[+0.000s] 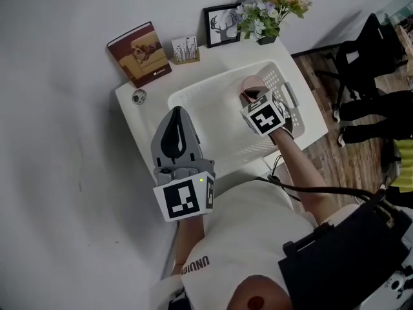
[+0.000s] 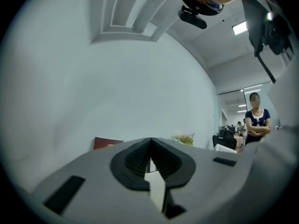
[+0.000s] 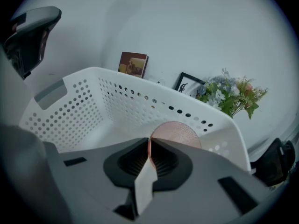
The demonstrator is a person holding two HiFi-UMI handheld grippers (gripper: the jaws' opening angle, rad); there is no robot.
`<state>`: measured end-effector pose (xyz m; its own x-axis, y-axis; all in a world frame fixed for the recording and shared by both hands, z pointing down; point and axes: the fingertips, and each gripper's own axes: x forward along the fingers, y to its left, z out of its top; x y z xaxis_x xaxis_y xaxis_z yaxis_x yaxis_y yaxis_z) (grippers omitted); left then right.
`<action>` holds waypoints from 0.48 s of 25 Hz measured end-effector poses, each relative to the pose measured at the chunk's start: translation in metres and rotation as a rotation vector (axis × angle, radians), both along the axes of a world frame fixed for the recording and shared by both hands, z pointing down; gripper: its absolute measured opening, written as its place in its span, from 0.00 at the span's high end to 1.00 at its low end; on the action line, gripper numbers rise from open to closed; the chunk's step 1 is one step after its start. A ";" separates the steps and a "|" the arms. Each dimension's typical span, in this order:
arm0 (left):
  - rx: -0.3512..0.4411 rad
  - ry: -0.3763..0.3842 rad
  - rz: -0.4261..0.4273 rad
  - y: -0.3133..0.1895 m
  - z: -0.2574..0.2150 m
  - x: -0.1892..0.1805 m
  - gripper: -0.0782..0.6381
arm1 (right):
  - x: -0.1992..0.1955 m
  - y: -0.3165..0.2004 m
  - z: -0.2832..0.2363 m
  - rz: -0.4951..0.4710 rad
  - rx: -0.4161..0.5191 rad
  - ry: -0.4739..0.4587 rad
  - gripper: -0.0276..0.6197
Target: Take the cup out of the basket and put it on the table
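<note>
A pink cup is pinched by its rim in my right gripper, above the right half of the white perforated basket on the white table. In the right gripper view the jaws are shut on the thin edge of the cup, and the right gripper points down into the basket. My left gripper hovers over the basket's near left corner. It looks level at the wall, and the left gripper has its jaws meeting with nothing between them.
Behind the basket stand a brown book, a small card stand, a framed picture and a pot of flowers. A small round object lies at the table's left edge. A black chair stands at the right.
</note>
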<state>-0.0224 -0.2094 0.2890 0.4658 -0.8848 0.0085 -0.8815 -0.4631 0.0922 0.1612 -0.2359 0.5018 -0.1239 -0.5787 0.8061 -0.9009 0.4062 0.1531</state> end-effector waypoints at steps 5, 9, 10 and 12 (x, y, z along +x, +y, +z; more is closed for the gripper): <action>0.004 -0.005 -0.008 0.003 -0.001 -0.001 0.88 | -0.003 0.002 -0.007 0.001 0.018 -0.024 0.91; 0.009 -0.007 -0.015 0.005 0.000 -0.004 0.88 | -0.005 0.006 -0.012 0.011 0.035 -0.044 0.91; 0.009 -0.007 -0.018 0.005 0.000 -0.004 0.88 | -0.005 0.006 -0.014 0.013 0.041 -0.050 0.91; 0.010 -0.006 -0.024 0.005 -0.001 -0.004 0.88 | -0.005 0.006 -0.019 0.013 0.053 -0.059 0.91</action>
<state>-0.0268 -0.2048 0.2881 0.4446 -0.8957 0.0021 -0.8928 -0.4430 0.0818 0.1566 -0.2302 0.4830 -0.1627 -0.6224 0.7656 -0.9140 0.3874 0.1208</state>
